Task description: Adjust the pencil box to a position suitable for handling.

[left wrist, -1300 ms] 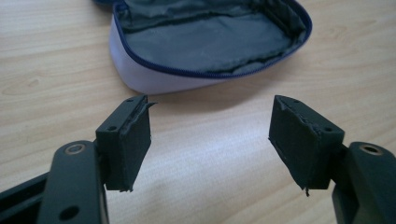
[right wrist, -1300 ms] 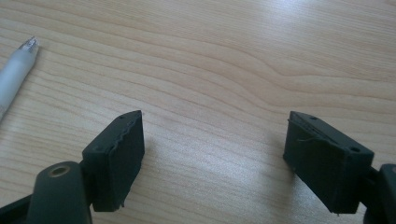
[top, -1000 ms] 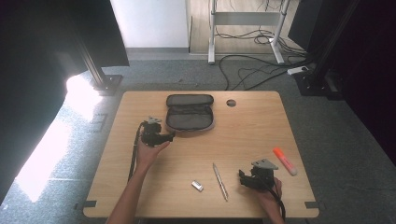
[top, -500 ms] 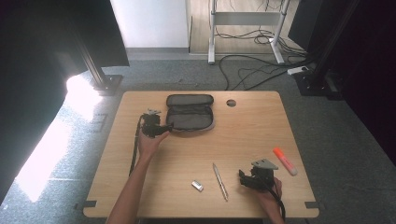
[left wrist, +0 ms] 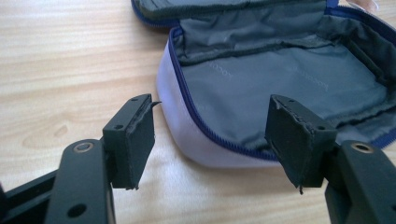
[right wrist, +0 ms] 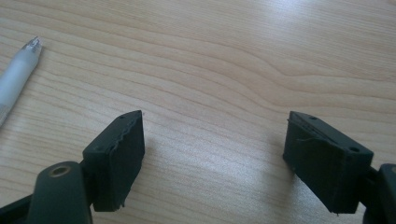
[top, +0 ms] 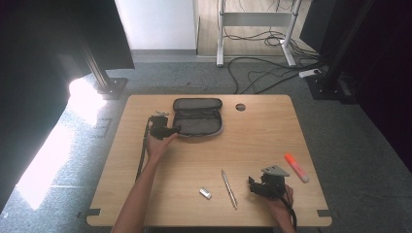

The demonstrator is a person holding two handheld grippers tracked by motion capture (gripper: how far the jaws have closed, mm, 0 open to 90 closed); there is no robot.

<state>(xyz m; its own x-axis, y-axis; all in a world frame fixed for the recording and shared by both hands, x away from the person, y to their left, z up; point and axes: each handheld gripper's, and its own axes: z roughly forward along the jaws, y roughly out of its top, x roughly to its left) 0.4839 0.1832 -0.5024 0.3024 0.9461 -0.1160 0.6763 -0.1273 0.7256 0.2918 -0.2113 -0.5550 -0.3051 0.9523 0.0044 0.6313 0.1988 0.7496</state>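
Hovering at the near-left corner of the open grey pencil case [left wrist: 280, 79], the left tool [left wrist: 210, 135] had its jaws spread, and they had just been closing a little with the case's zipped rim between them, not touched by either pad. The case lay at the far middle of the worktop [top: 252, 141]. The right tool [right wrist: 212, 154] rested near the front edge, jaws spread over bare wood, beside a pen [top: 229, 182].
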